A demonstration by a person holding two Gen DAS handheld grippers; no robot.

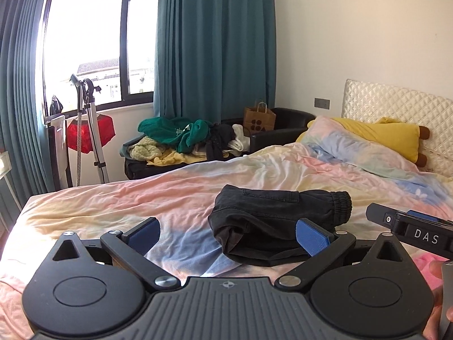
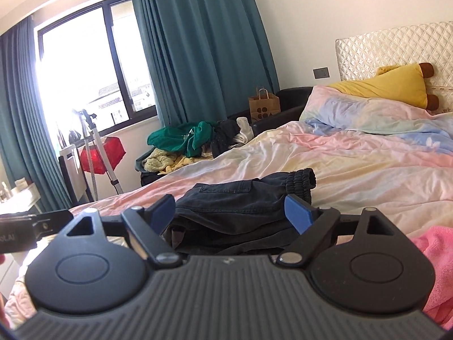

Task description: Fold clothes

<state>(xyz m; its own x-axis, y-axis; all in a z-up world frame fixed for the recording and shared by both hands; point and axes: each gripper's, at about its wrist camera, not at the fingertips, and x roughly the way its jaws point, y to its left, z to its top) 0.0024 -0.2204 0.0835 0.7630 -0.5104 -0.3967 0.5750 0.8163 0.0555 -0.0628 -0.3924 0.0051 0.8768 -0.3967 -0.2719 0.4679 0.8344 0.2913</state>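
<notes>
**Folded black trousers on a pastel bed**

A pair of black trousers (image 1: 279,221) lies folded into a compact bundle on a bed, resting on a rumpled sheet (image 1: 175,198) dyed in soft bands of pink, yellow and blue. The cloth looks like washed black denim with visible seams. An elastic gathered cuff (image 1: 341,205) sticks out at the bundle's right end, toward the headboard side. The near edge shows several stacked layers, slightly loose and open at the fold. From the right wrist view the bundle (image 2: 240,206) appears darker, with a stitched pocket flap on top and the cuff (image 2: 301,182) at its far right corner.
</notes>
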